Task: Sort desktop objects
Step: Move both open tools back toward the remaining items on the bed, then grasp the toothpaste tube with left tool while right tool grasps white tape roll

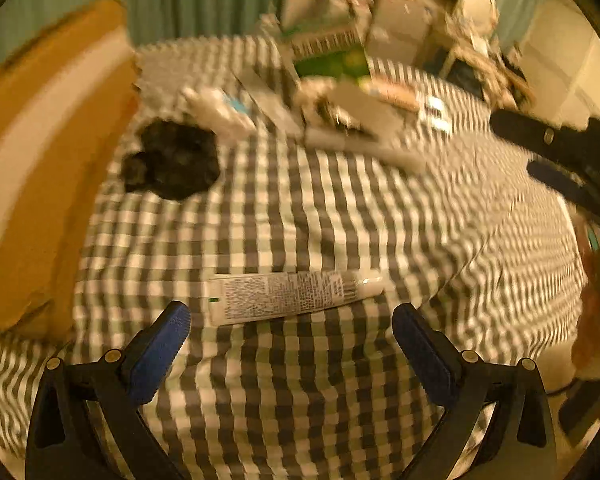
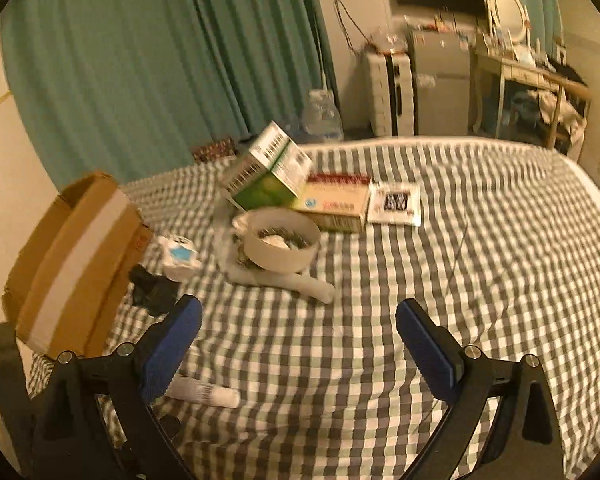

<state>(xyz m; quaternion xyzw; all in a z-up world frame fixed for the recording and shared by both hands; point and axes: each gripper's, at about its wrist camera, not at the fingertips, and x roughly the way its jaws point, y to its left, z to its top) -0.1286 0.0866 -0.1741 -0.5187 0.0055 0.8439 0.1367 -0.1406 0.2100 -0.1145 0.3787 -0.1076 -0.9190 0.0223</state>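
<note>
A white tube with printed text (image 1: 288, 292) lies flat on the checked cloth just ahead of my open, empty left gripper (image 1: 292, 320). The tube also shows in the right wrist view (image 2: 208, 394), partly behind the left finger of my right gripper (image 2: 298, 316), which is open and empty. Farther off lie a black crumpled item (image 1: 172, 164) (image 2: 152, 284), a small white packet with a blue mark (image 2: 180, 258) (image 1: 220, 114), a white bowl (image 2: 280, 242), a green and white box (image 2: 270, 172), a flat red and tan box (image 2: 338, 204) and a white sachet (image 2: 394, 204).
An open cardboard box (image 2: 72, 256) (image 1: 40, 168) stands at the left edge of the checked cloth (image 2: 420, 280). My right gripper's black arm shows at the right of the left wrist view (image 1: 556, 148). Green curtains, a water bottle and shelves stand behind.
</note>
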